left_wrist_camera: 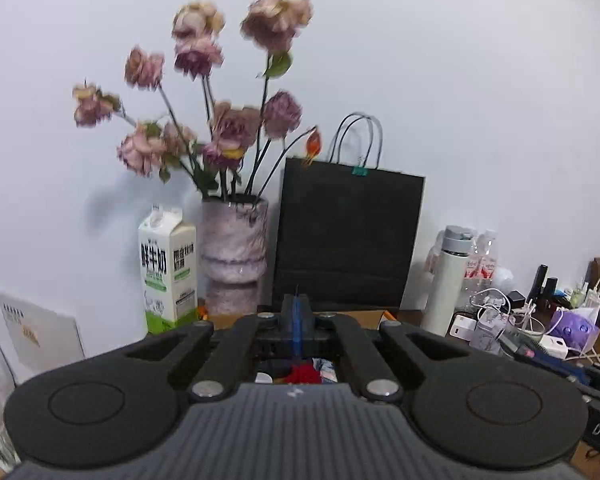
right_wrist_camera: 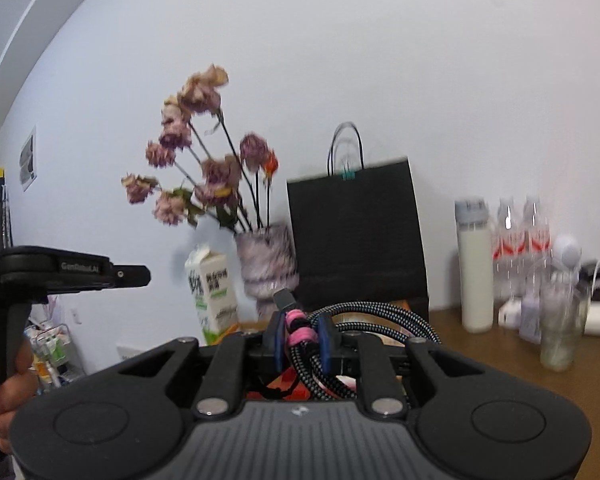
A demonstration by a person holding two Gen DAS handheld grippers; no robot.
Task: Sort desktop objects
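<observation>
My right gripper (right_wrist_camera: 300, 334) is shut on a coiled braided black-and-teal cable (right_wrist_camera: 380, 316). The coil is bound with pink bands (right_wrist_camera: 302, 336), and its loops bulge out to the right of the blue pads while a grey plug end (right_wrist_camera: 285, 298) sticks up above them. My left gripper (left_wrist_camera: 297, 314) is shut, its blue pads pressed together, with only a thin dark sliver showing above them. In the right wrist view the left gripper (right_wrist_camera: 134, 274) shows from the side at far left, held level by a hand (right_wrist_camera: 4, 408).
Against the white wall stand a milk carton (left_wrist_camera: 168, 272), a vase of dried pink flowers (left_wrist_camera: 234, 252), a black paper bag (left_wrist_camera: 346, 236) and a white bottle (left_wrist_camera: 448, 280). Chargers, cables and small items (left_wrist_camera: 512, 320) crowd the right. Water bottles (right_wrist_camera: 524, 240) stand on the wooden table (right_wrist_camera: 500, 368).
</observation>
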